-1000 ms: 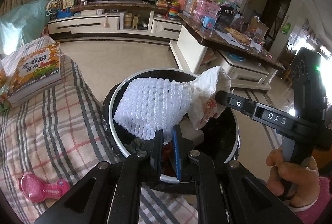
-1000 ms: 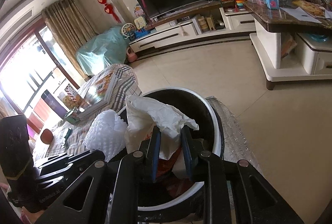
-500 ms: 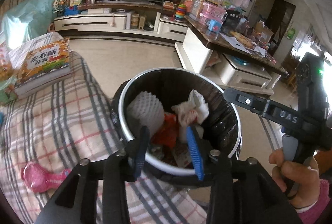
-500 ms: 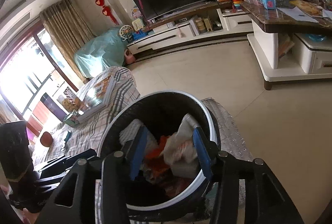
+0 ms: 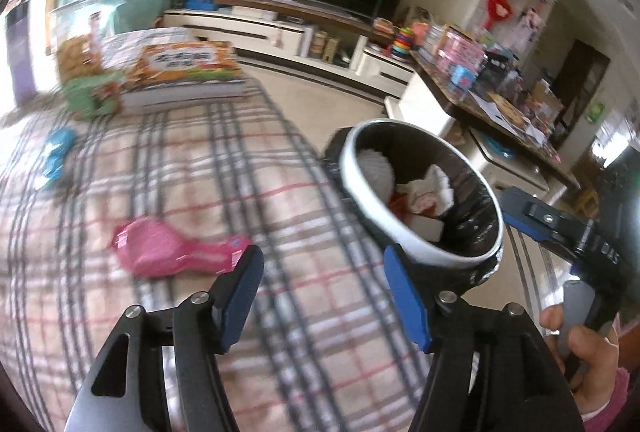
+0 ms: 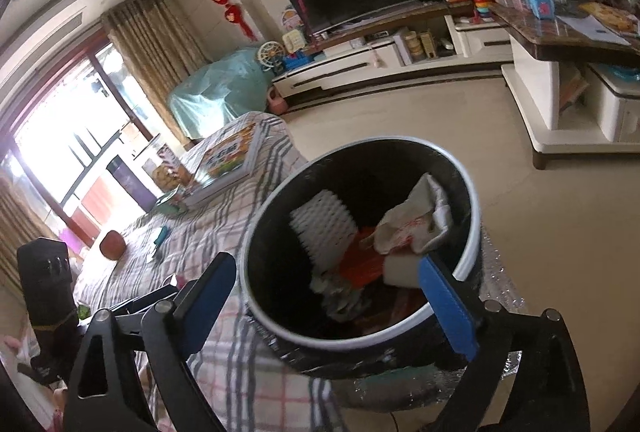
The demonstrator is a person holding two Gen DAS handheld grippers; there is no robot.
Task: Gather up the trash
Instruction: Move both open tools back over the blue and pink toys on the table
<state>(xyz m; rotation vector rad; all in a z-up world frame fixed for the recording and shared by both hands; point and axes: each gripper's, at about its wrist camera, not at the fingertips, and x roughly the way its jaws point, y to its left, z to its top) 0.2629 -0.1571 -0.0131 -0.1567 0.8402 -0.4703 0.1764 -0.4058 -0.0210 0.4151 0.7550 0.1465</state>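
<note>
Now, with both grippers opening and empty, swing your left gripper (image 5: pixel 322 296) over the crinkly pink plastic wrapper (image 5: pixel 168 246) on the plaid bedspread (image 5: pixel 180 172), then pinch its middle.

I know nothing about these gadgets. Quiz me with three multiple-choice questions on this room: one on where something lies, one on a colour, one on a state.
1. Where does the white foam net lie?
A. on the floor
B. in the trash bin
C. on the book

2. What colour is the wrapper on the plaid cloth?
A. pink
B. yellow
C. black

3. What does the right tool hold?
A. a tissue
B. the foam net
C. nothing

Answers: 1 B, the net sits inside the bin beside crumpled paper; 2 A, it is bright pink; 3 C, its jaws are opening with only the bin beyond them.
</note>
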